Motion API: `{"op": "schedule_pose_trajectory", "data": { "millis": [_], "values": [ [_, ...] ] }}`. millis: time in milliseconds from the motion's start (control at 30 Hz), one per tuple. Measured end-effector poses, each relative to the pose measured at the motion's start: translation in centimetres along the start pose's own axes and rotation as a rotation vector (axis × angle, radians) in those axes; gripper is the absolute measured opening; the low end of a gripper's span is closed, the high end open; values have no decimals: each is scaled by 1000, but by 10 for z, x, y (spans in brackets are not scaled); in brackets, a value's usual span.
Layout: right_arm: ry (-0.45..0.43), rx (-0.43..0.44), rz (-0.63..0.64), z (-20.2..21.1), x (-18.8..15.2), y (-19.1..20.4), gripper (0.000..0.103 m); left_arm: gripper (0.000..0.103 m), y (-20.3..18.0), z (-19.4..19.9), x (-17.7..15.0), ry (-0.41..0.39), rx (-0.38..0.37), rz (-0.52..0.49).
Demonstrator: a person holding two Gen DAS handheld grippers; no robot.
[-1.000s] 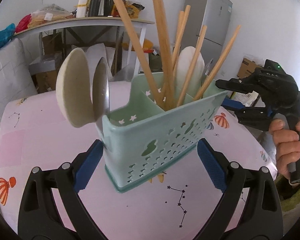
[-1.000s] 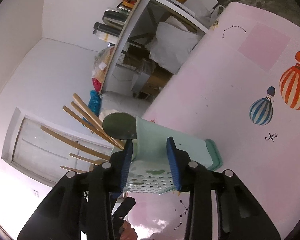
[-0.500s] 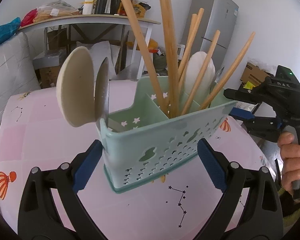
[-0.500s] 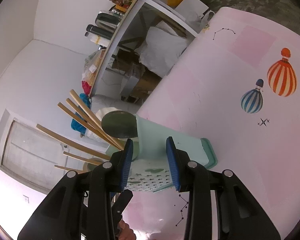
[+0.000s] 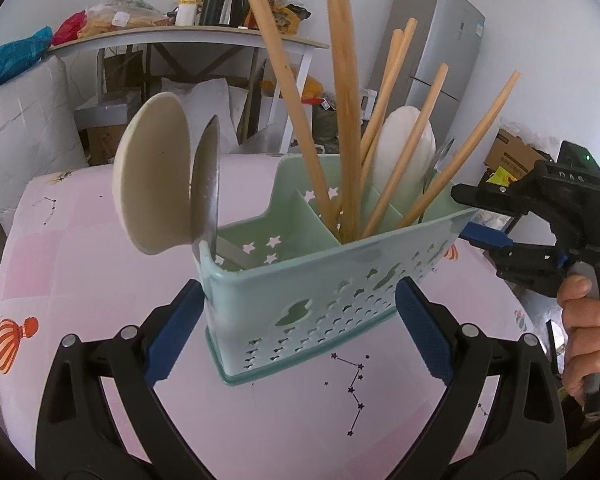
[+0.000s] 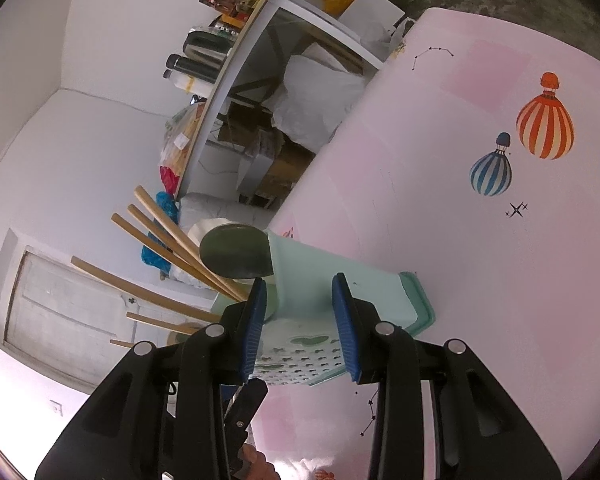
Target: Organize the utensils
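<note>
A mint green utensil caddy [image 5: 324, 280] stands on the pink table [image 5: 80, 264]. It holds several wooden chopsticks [image 5: 342, 112], a beige spoon [image 5: 152, 176], a metal spoon [image 5: 206, 184] and a white spoon [image 5: 404, 148]. My left gripper [image 5: 296, 332] is open, its fingers on either side of the caddy's long front wall. My right gripper [image 6: 300, 324] is shut on the caddy's right end [image 6: 320, 280]; it also shows in the left wrist view [image 5: 484, 216]. The caddy [image 6: 340, 300] tilts slightly.
A long white table [image 5: 188, 36] with bottles and bags stands behind, with cushions and boxes under it. A grey fridge [image 5: 440, 56] stands at the back right. The pink tablecloth has balloon prints [image 6: 544, 124] and star lines.
The caddy with its utensils has come a little closer and higher in the left wrist view. The right gripper has stayed shut on its end.
</note>
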State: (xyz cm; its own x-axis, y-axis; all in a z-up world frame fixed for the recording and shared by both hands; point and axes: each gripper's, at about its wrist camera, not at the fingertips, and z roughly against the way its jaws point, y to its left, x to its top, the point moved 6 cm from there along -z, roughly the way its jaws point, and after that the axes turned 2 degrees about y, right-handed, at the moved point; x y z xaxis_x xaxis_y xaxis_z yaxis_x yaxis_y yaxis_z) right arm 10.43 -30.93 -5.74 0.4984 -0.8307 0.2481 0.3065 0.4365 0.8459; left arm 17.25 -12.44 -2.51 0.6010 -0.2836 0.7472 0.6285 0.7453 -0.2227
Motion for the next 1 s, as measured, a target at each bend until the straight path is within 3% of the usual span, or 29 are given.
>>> {"op": "schedule_pose_trajectory", "data": {
  "millis": [433,633,1000],
  "values": [
    [11,4,0,-2,-1,2,34,93,-6,-2,-3,-5,54,3],
    [40,4,-1,-3,1,4,34,94,-13,-1,-7,35,106,-5],
    [94,31,-33,-5,5,1,34,94,-14,8,-9,67,106,39]
  ]
}}
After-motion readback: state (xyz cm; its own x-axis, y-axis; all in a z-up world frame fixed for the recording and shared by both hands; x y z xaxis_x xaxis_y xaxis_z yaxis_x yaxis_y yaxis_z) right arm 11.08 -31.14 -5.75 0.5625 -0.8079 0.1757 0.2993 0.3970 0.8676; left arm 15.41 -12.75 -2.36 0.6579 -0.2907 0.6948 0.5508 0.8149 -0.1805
